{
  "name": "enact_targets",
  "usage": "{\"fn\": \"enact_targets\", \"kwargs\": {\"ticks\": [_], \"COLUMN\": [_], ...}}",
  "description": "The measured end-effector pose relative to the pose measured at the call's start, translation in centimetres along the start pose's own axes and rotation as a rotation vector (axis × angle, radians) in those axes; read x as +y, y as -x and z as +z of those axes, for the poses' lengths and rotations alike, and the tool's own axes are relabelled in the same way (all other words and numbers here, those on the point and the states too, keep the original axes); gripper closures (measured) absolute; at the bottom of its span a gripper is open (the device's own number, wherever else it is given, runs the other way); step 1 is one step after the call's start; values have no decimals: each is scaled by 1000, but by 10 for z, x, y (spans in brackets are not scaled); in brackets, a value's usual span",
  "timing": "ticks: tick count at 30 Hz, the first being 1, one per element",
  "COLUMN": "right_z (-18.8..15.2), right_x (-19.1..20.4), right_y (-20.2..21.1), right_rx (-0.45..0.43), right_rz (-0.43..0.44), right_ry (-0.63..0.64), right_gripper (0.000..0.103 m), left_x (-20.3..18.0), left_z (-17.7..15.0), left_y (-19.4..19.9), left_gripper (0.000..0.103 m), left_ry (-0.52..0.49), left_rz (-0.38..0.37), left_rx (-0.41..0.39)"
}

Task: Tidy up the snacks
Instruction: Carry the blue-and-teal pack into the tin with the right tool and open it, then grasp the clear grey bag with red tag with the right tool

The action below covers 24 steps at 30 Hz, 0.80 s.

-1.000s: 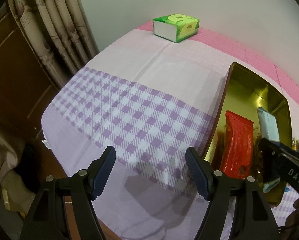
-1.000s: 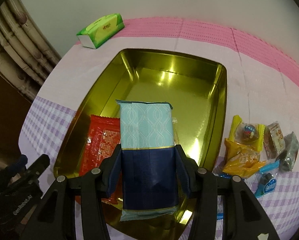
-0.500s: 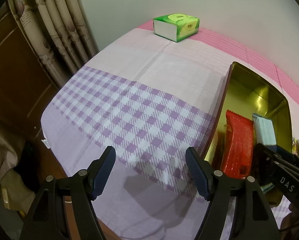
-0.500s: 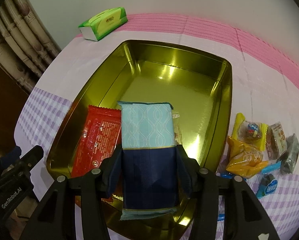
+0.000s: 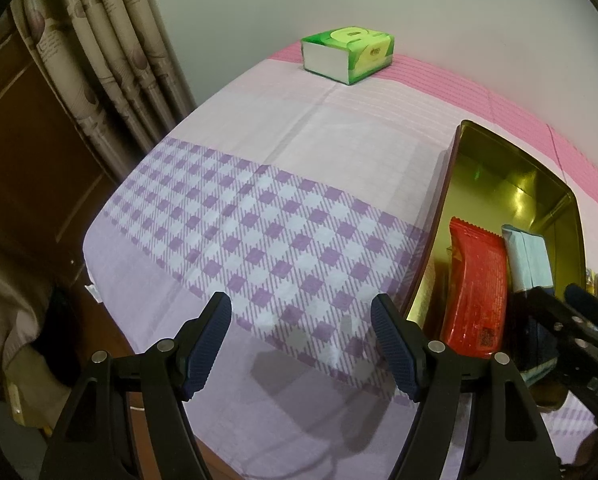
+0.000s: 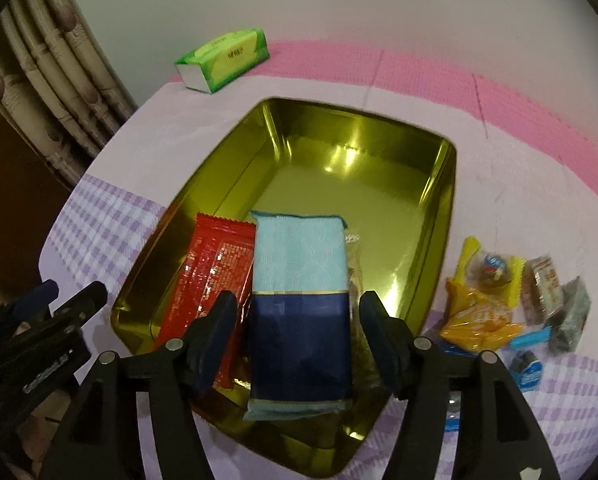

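Observation:
A gold metal tray lies on the checked cloth. In its near end lie a red snack packet and, beside it on the right, a light-blue and navy packet. My right gripper hangs over the blue packet with its jaws opening; both pads stand clear of the packet's sides. A clear wrapper lies along the blue packet's right edge. My left gripper is open over bare cloth left of the tray, with nothing between its fingers. The red packet and the blue packet show there too.
Several loose wrapped snacks lie on the cloth right of the tray. A green tissue box stands at the far edge by the wall. Curtains hang at the left, past the table's edge.
The right gripper's jaws have spread apart and let go of the blue packet, which now lies in the tray beside the red packet. The left gripper has not moved.

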State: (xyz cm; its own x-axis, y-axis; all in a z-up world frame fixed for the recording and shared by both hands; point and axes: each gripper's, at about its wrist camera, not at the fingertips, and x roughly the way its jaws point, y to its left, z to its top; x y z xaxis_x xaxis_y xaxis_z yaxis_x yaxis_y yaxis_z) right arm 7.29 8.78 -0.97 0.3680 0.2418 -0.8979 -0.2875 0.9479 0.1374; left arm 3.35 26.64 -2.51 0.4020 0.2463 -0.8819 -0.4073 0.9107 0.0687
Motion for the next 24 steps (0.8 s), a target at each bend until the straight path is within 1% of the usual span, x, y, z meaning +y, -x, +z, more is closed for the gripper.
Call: {"fn": "enact_targets", "kwargs": {"ticks": [3, 6, 8, 10, 13, 15, 18, 22, 23, 24], "right_z": [1, 2, 1, 0, -3, -7, -13, -21, -23, -25], "right_x": [-3, -15, -28, -50, -83, -113, -150, -184, -189, -197], "right_y": [15, 30, 40, 48, 53, 54, 53, 49, 47, 45], "right_rx": [-31, -59, -76, -85, -75, -56, -23, 5, 10, 17], "right_rz": [0, -8, -21, -60, -106, -153, -193, -221, -222, -212], "right_ry": [13, 0, -16, -45, -99, -153, -222, -287, -300, -326], "right_gripper": [42, 42, 42, 42, 42, 42, 42, 43, 45, 49], "left_x": [0, -1, 0, 0, -1, -2, -2, -5, -6, -6], "left_z": [1, 1, 0, 0, 0, 1, 1, 1, 0, 0], "left_y": [0, 0, 1, 1, 0, 1, 2, 5, 6, 6], "left_gripper": [30, 30, 30, 30, 30, 30, 30, 30, 30, 30], "left_ry": [-1, -3, -1, -1, -6, -12, -23, -38, -42, -48], "left_rz": [1, 3, 1, 1, 3, 4, 5, 6, 9, 11], "left_rx": [1, -1, 0, -1, -2, -6, -13, -28, -32, -36]}}
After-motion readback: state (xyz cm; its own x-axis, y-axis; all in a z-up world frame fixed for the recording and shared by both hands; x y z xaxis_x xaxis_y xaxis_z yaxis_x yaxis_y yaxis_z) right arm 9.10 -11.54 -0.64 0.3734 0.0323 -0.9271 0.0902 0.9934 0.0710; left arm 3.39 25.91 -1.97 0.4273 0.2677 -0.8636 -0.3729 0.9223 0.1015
